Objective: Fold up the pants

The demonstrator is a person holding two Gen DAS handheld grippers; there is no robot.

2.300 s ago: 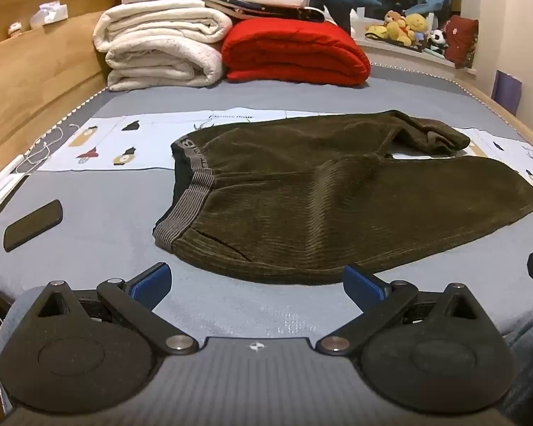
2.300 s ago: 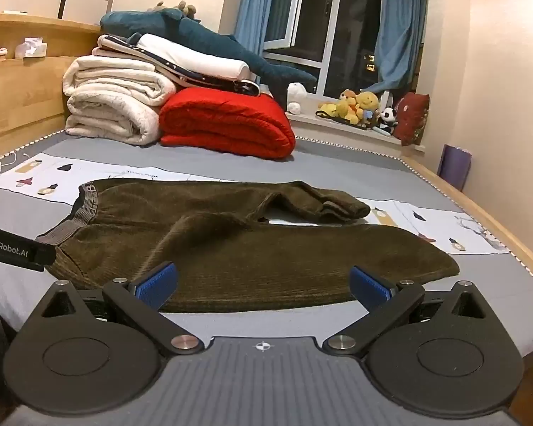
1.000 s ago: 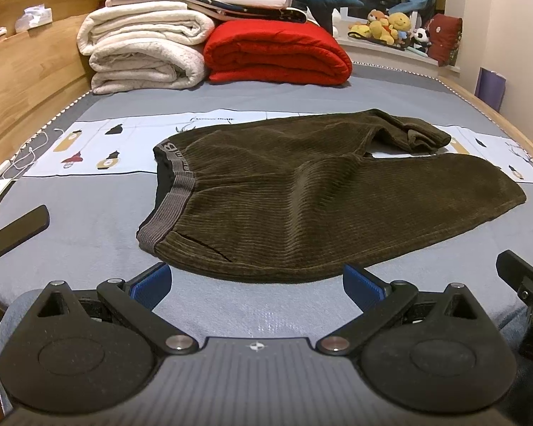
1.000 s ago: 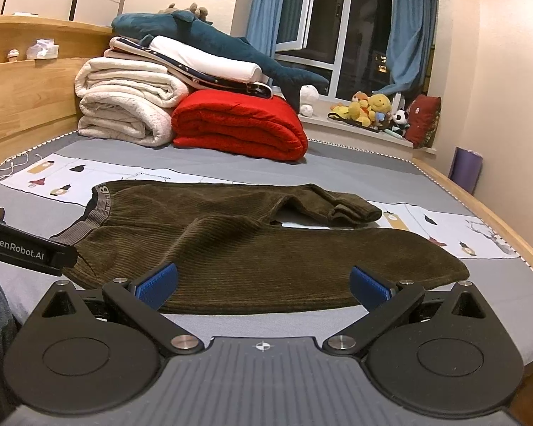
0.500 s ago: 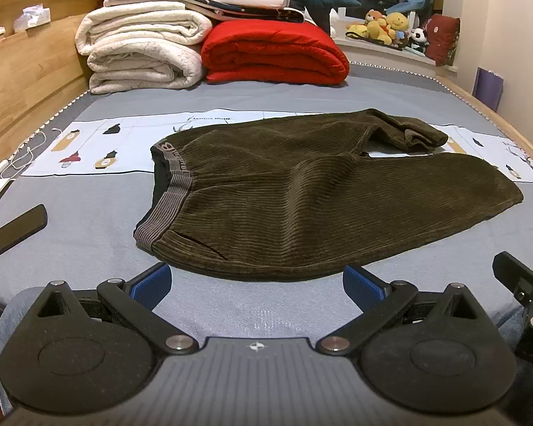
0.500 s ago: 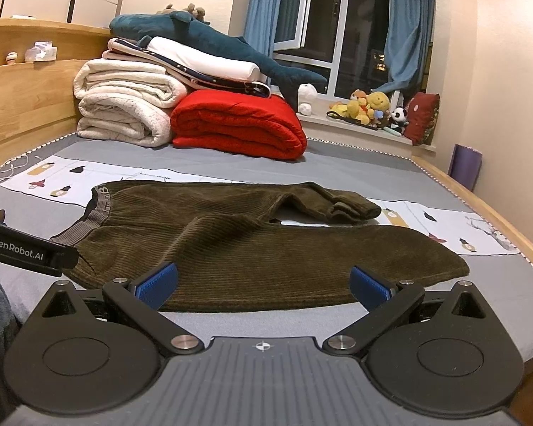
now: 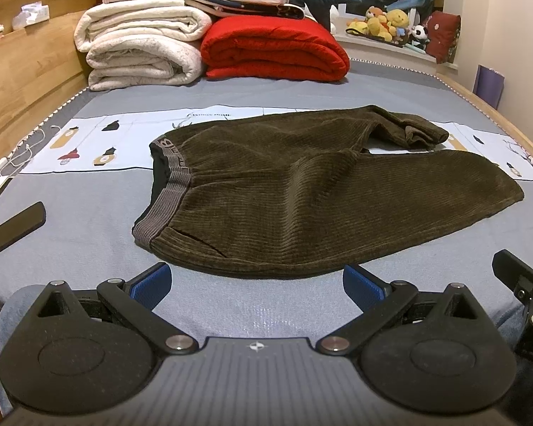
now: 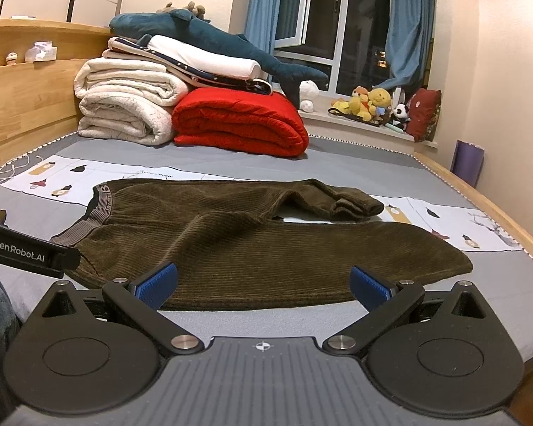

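Dark brown corduroy pants (image 7: 302,191) lie flat on the grey bed, grey waistband (image 7: 167,191) at the left, legs running right. The far leg is bunched at its end (image 7: 419,131). They also show in the right wrist view (image 8: 266,245). My left gripper (image 7: 257,284) is open and empty, just short of the pants' near edge by the waist. My right gripper (image 8: 263,284) is open and empty, at the near edge of the near leg. The right gripper's body shows at the right edge of the left wrist view (image 7: 522,280).
Folded white blankets (image 7: 142,46) and a red quilt (image 7: 273,49) are stacked at the far end. A black phone (image 7: 17,227) lies left of the pants. A wooden headboard (image 7: 25,71) runs along the left. Stuffed toys (image 8: 369,106) sit on the windowsill.
Both grippers have drifted slightly; the pants sit a little left and lower in the left view than 2.3 s ago. Jaws stay open. The pants have not moved.
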